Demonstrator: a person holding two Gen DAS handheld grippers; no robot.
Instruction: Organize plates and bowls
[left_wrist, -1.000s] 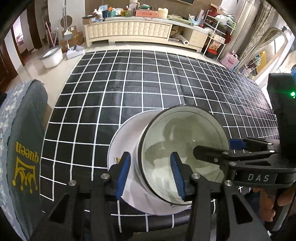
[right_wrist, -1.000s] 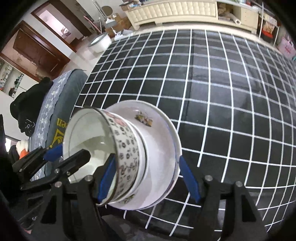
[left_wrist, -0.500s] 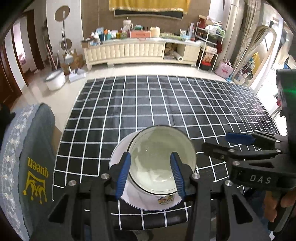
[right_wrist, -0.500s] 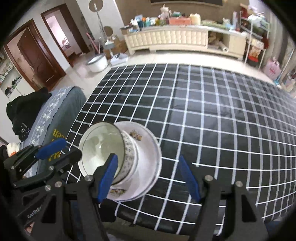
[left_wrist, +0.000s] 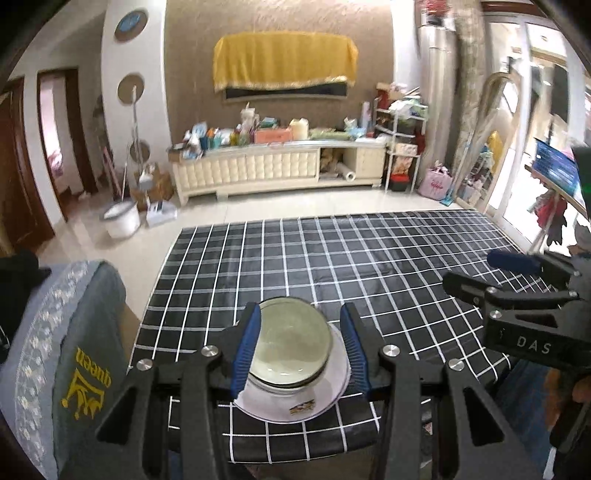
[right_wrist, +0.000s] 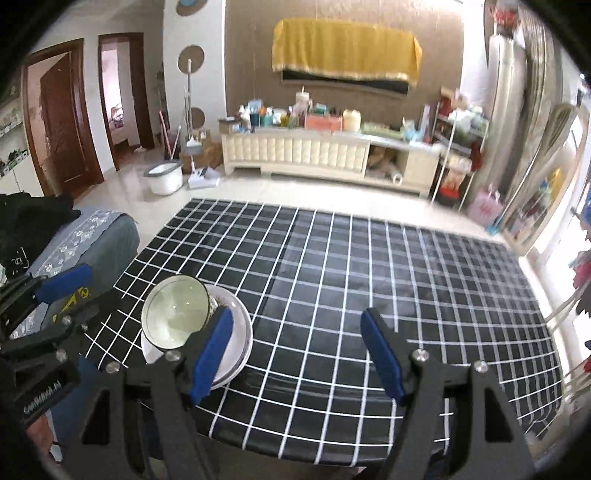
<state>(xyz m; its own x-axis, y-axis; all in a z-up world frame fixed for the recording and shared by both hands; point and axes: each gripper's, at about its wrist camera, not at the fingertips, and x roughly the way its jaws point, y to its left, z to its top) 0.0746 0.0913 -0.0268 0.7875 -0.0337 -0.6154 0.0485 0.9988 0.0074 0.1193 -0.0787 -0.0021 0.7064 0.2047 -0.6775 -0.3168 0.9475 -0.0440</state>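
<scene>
Left wrist view: left gripper (left_wrist: 301, 349) spread wide, blue pads either side of the bowl (left_wrist: 290, 343) in the frame, above it, gripping nothing. Bowl sits upright on a white plate (left_wrist: 295, 404), near the table's near-left corner. Table has a black tablecloth with white grid (left_wrist: 369, 266). Right gripper (left_wrist: 491, 271) enters from the right, well off the dishes.

Right wrist view: right gripper (right_wrist: 297, 356) also wide apart, nothing between the pads. Bowl (right_wrist: 173, 319) on plate (right_wrist: 238, 341) lies left of its left pad; patterned bowl side partly visible. Left gripper (right_wrist: 79, 291) at far left edge. Grey cushion (left_wrist: 74, 354) with yellow "queen" print beside the table.
</scene>
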